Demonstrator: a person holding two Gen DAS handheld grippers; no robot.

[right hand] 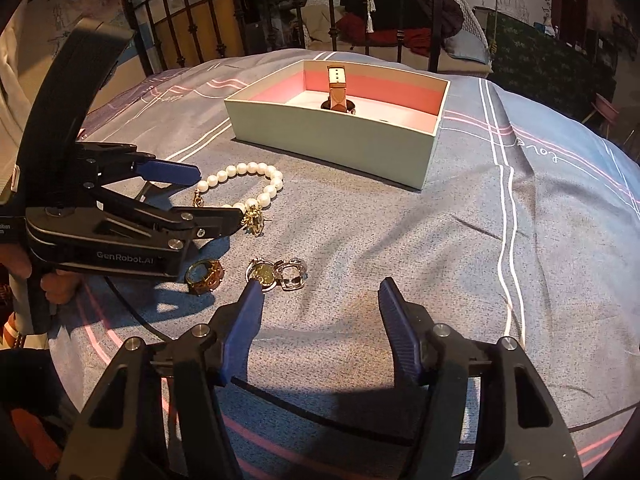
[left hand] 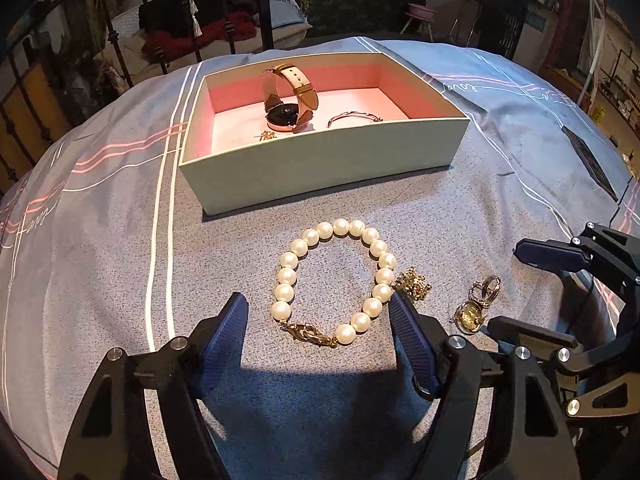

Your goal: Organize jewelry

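Observation:
A pearl bracelet [left hand: 285, 292] with a gold clasp lies on the grey bedspread. My left gripper [left hand: 316, 307] stands open astride its near half, and its right finger nearly touches the pearls. A gold brooch [left hand: 414, 282] lies against the bracelet's right side. From the right wrist, that left gripper [right hand: 220, 193] is low over the pearl bracelet [right hand: 276, 178]. My right gripper [right hand: 320, 290] is open, with its left fingertip at the edge of a gold ring [right hand: 264, 273]. A clear-stone ring [right hand: 293, 275] lies beside the gold one, and an amber ring [right hand: 206, 277] further left.
A pale green box [left hand: 320, 160] with a pink lining sits behind the bracelet. It holds a tan-strapped watch [left hand: 288, 96], a silver bangle [left hand: 354, 117] and a small gold piece [left hand: 266, 135]. A black iron bed rail [right hand: 180, 20] runs behind. A hand [right hand: 52, 284] holds the left gripper.

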